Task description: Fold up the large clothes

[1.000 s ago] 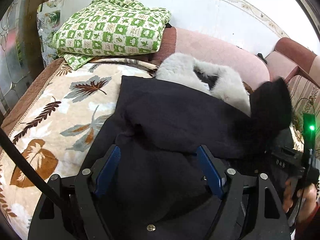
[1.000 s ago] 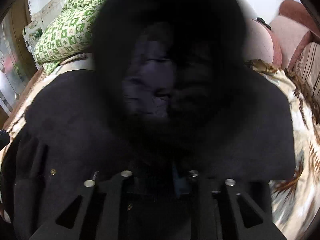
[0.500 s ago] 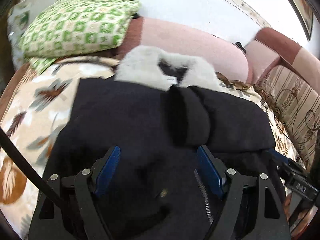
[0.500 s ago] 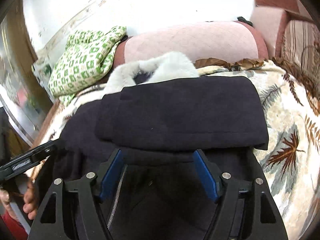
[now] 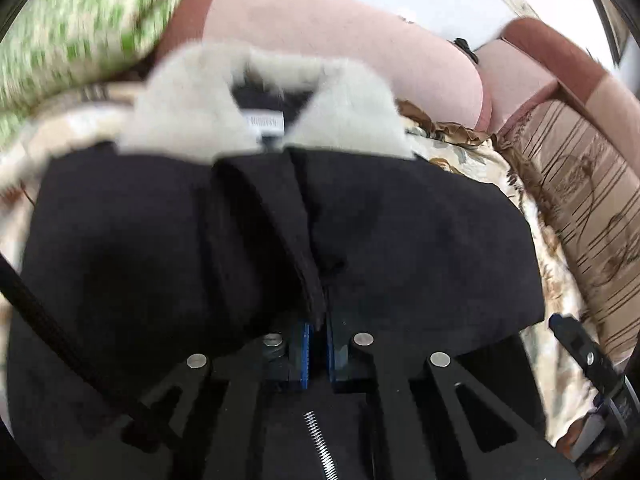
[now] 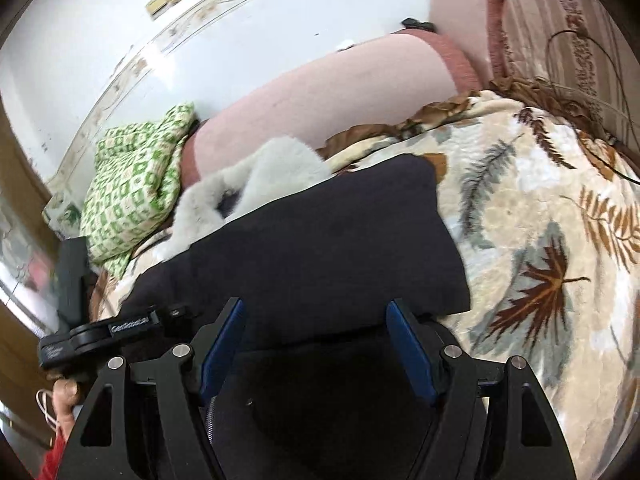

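A black coat (image 5: 160,240) with pale grey fur collar (image 5: 192,92), cream leaf-print blanket (image 6: 540,220), green-checked quilt (image 6: 132,184), pink sofa back (image 5: 340,52)

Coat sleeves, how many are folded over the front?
2. One sleeve lies across the left half of the coat, the other sleeve across the right, meeting mid-chest below the fur collar.

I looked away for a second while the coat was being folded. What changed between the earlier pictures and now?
The left gripper went from open to shut on a fold of the black coat. The right gripper, buried in dark cloth a second ago, pulled back and now stands open with nothing pinched. The sleeve now lies across the coat. The fur collar, green checked blanket and leaf-print cover stayed put.
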Tool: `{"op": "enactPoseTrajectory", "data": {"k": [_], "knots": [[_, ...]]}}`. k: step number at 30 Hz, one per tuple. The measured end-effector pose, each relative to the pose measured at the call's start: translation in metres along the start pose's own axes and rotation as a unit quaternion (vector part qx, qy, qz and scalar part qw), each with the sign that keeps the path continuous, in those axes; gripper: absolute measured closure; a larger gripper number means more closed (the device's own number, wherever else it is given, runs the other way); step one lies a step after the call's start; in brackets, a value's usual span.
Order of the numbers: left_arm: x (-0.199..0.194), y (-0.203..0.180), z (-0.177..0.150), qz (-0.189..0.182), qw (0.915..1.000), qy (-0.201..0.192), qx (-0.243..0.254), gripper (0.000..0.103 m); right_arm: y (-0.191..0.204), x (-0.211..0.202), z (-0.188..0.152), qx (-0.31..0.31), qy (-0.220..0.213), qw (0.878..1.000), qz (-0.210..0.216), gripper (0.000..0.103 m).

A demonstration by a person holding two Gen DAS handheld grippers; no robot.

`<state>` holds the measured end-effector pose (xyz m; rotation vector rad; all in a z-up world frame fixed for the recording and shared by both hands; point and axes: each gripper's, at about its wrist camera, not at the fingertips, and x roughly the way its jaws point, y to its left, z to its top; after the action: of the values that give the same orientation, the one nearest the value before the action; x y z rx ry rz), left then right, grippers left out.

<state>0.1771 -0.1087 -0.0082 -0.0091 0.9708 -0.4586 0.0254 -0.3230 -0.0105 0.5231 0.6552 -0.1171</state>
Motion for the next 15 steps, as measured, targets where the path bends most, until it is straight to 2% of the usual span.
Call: {"op": "enactPoseTrajectory", "data": {"k": [4,6,8,11,13,15], "knots": [[-0.055,0.012,0.016,0.01,0.9984,-0.055,0.004,0.098,-0.008,-0.007,0.004,0.02,-0.011,1.0,0.004,0.026],[-0.09,0.034,0.028,0.035,0.9952,-0.092,-0.004,0.098,-0.011,-0.011,0.007,0.029,-0.018,0.999,0.01,0.026],[-0.112,0.063,0.036,0.063,0.9917,-0.11,-0.02,0.098,-0.011,-0.013,0.008,0.036,-0.022,0.999,0.013,0.026],[-0.121,0.11,0.04,0.104,0.9875,-0.107,-0.049,0.097,-0.009,-0.01,0.006,0.039,-0.017,0.999,0.016,0.026],[-0.112,0.134,0.036,0.114,0.9875,-0.086,-0.066,0.097,-0.005,-0.005,0.004,0.035,-0.009,0.999,0.019,0.026],[-0.086,0.155,0.024,0.128,0.9871,-0.053,-0.08,0.096,0.002,0.003,0.002,0.026,0.0,0.999,0.019,0.026]]}}
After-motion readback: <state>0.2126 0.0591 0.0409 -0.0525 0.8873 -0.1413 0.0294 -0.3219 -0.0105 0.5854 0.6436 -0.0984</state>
